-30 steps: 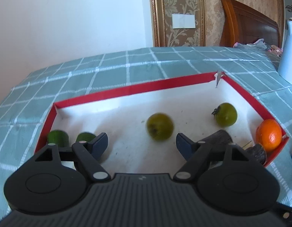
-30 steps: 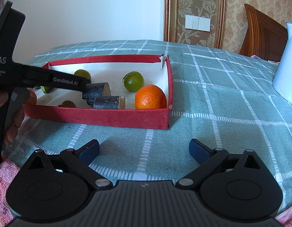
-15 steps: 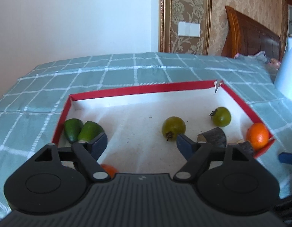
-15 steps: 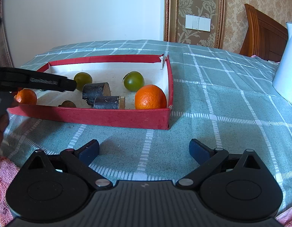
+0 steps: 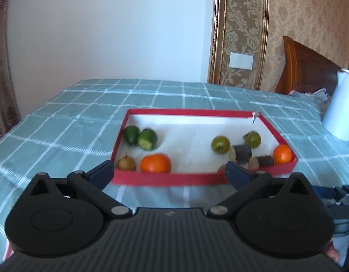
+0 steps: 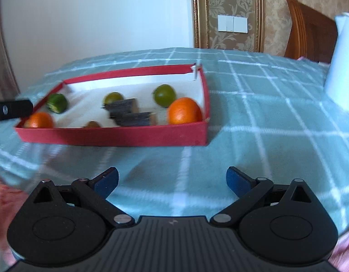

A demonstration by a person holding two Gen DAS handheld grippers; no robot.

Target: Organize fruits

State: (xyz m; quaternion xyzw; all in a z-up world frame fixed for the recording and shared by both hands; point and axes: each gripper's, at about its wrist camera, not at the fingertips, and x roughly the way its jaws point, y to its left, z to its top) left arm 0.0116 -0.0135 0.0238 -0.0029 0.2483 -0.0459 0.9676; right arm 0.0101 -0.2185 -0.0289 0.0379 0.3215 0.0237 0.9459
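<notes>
A red tray [image 5: 169,179] [image 6: 120,136] with a white floor lies on the checked tablecloth. It holds two green avocados [image 5: 139,137], two oranges [image 5: 155,163] [image 5: 282,154], two green round fruits [image 5: 220,144] [image 5: 252,139], two dark cane pieces [image 5: 241,152] [image 6: 131,113] and a small brown fruit [image 5: 126,163]. My left gripper [image 5: 169,173] is open and empty, just short of the tray's near wall. My right gripper [image 6: 172,179] is open and empty above the cloth, well short of the tray. The left gripper's tip [image 6: 13,108] shows at the left edge of the right wrist view.
A white kettle [image 5: 340,106] [image 6: 342,56] stands on the cloth to the right of the tray. A wooden headboard [image 5: 305,65] and a patterned wall stand behind the table. A pink cloth [image 6: 2,195] lies at the near left edge.
My left gripper has pulled back out of the tray and risen, so the whole tray now shows. The green fruit it let go has come to rest. My right gripper has shifted and tilted slightly.
</notes>
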